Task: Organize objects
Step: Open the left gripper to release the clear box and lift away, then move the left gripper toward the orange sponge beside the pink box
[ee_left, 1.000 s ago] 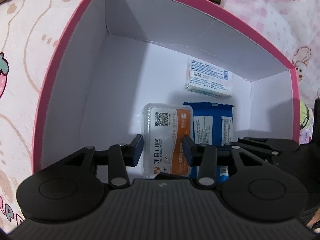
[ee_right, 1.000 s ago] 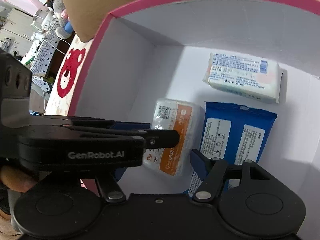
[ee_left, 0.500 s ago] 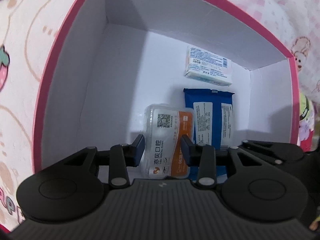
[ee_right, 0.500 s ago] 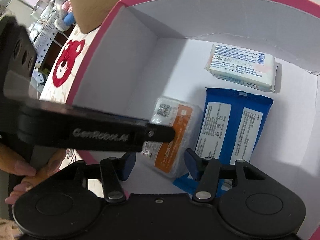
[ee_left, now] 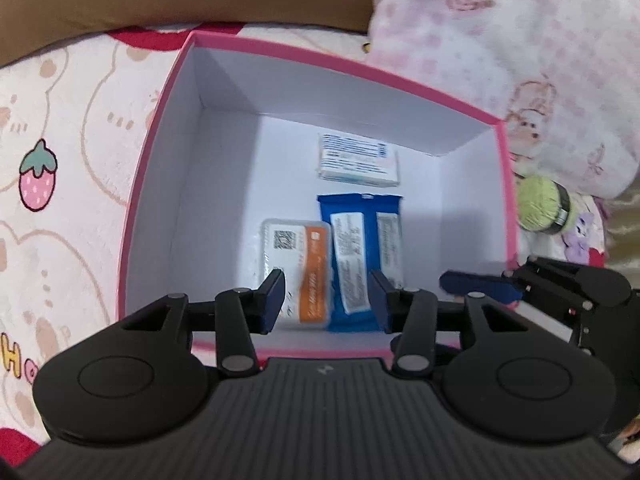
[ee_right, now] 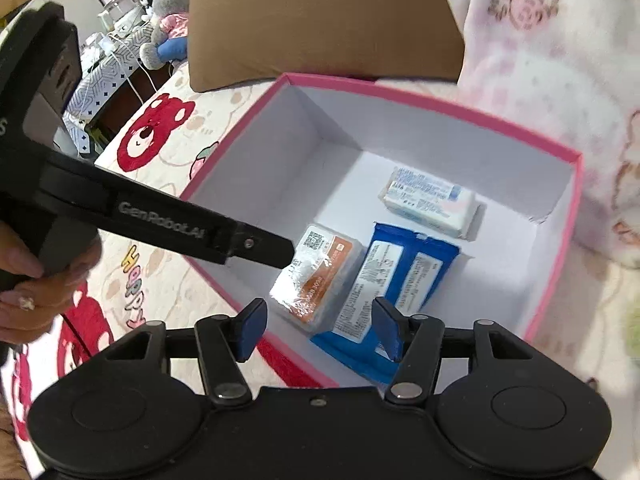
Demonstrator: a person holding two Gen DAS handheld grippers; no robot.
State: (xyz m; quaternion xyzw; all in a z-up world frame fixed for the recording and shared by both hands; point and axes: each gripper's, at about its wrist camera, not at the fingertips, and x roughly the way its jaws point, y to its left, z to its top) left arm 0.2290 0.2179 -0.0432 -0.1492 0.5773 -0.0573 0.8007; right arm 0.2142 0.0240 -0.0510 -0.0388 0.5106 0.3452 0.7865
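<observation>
A pink box (ee_left: 152, 152) with white inner walls sits on a cartoon-print blanket. On its floor lie a clear case with an orange label (ee_left: 298, 268), a blue packet (ee_left: 362, 256) and a white-and-blue packet (ee_left: 358, 158). My left gripper (ee_left: 326, 300) hovers above the box's near edge, its jaws opening, with nothing between them. My right gripper (ee_right: 319, 330) also hangs over the near edge, its jaws opening and empty. The orange-label case (ee_right: 320, 276) and the blue packet (ee_right: 396, 280) lie well below it. The left gripper's arm (ee_right: 256, 244) crosses the right wrist view.
A brown cardboard box (ee_right: 320, 20) stands behind the pink box. A pink patterned cloth (ee_left: 520, 40) is heaped at the right, with a green round object with a black band (ee_left: 540, 206) beside the box. A person's hand (ee_right: 24, 280) holds the left gripper. Plush toys (ee_right: 164, 12) sit far back.
Both grippers have risen out of the box, so its whole rim and the blanket around it show. Their jaws stand wider than half a second ago. The three items have not moved.
</observation>
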